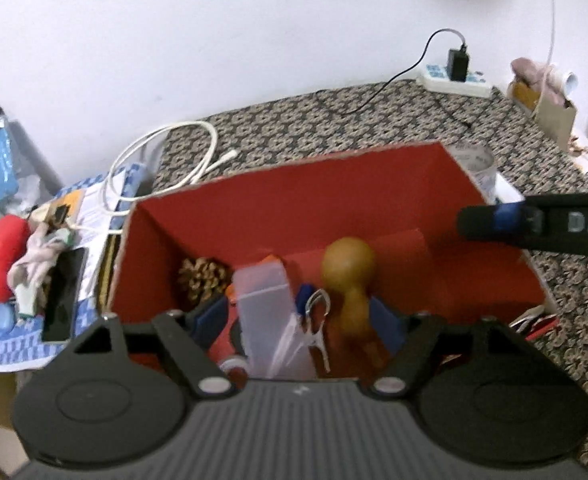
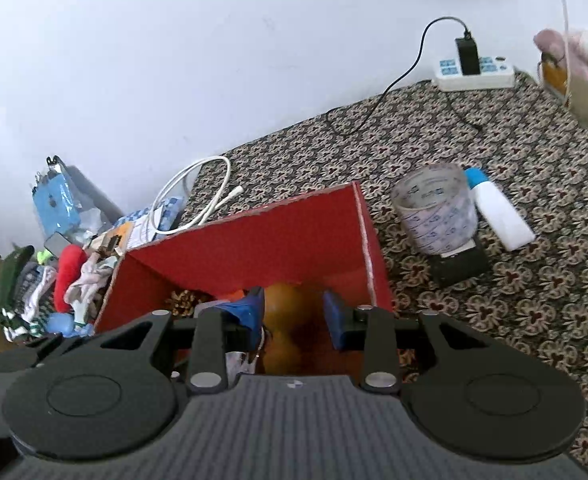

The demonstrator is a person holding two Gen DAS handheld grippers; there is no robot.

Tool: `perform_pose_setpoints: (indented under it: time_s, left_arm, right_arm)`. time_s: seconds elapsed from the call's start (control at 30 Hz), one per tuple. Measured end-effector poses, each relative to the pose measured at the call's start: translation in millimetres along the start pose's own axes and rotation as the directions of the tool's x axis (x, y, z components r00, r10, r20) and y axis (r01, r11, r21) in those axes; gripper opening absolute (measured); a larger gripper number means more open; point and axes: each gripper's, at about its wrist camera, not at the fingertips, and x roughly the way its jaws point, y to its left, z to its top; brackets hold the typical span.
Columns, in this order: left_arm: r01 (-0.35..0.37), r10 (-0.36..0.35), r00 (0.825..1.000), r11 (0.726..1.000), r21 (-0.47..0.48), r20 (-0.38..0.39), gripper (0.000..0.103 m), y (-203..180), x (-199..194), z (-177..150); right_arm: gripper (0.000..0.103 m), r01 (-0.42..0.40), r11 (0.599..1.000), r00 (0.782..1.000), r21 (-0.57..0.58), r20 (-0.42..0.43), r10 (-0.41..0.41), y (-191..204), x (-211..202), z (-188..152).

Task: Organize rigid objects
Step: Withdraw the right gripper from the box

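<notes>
A red cardboard box (image 1: 294,208) stands open on the patterned cloth. Inside lie a pine cone (image 1: 202,276), a clear plastic case (image 1: 266,308), small scissors (image 1: 316,320) and a brown wooden gourd-shaped piece (image 1: 348,268). My left gripper (image 1: 300,318) hovers over the box's near side, open wide; the case, scissors and gourd show between its blue pads, none of them pressed. My right gripper (image 2: 294,316) hangs above the box's right part, jaws a narrow gap apart and empty, the gourd (image 2: 284,304) below. Its finger (image 1: 534,224) shows in the left wrist view.
Right of the box (image 2: 254,240) stand a clear tape roll (image 2: 434,208), a white bottle with a blue cap (image 2: 498,216) and a black block (image 2: 460,266). A power strip (image 2: 474,72) sits by the wall. A white cable (image 2: 198,196), a phone (image 1: 64,296) and clothes (image 2: 70,276) crowd the left.
</notes>
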Motion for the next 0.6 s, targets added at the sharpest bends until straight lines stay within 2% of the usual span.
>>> perform_pose_setpoints:
  time_s: [0.2,0.27,0.6]
  left_arm:
    - [-0.036,0.035,0.999,0.999,-0.023,-0.027,0.079,4.5,0.0,-4.6]
    - [-0.046,0.045,0.999,0.998,-0.031,-0.026,0.084,5.8,-1.4,-5.0]
    - [-0.073,0.073,0.997,0.993,-0.091,-0.01,0.084,13.2,-7.6,-6.0]
  right_arm:
    - [0.017,0.03,1.0,0.999,-0.008,0.018,-0.03,-0.2,-9.0,-7.9]
    - [0.018,0.042,0.999,0.999,-0.02,0.026,-0.042,1.8,-12.1,-10.6]
    - [0.019,0.058,0.998,0.998,-0.039,0.03,-0.056,4.8,-19.7,-16.1]
